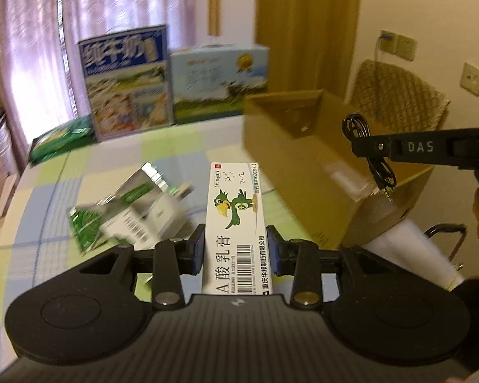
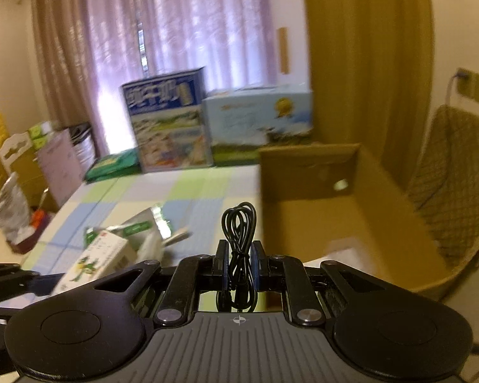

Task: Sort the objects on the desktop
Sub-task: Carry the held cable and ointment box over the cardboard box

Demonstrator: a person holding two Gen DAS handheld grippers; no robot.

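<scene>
The left gripper [image 1: 235, 249] is clamped on a long white ointment carton [image 1: 236, 223], its 2 blue-padded jaws pressing the carton's long sides near the near end, so most of the carton juts forward past the fingertips above the table. The carton is printed with a green cartoon parrot, a barcode, black Chinese characters and some handwritten marks near its far end.

The right gripper [image 2: 239, 255] is closed on a coiled black audio cable [image 2: 239, 223]; the loops stand up above the jaws and the rest hangs below them. In the left wrist view that cable [image 1: 367, 146] dangles over the open cardboard box [image 1: 271, 121], its metal jack plug lowest.

On the checked tablecloth [image 1: 111, 159], left of the carton and beyond the left gripper, lies a blurred heap that looks like a silver foil pouch [image 1: 143, 182] on a white and green medicine box [image 1: 143, 223]. The cardboard box stands on the table just right of the carton. 2 printed milk cases [image 1: 127, 79] stand at the table's far edge before the curtains, with a green packet [image 1: 60, 137] to their left.
</scene>
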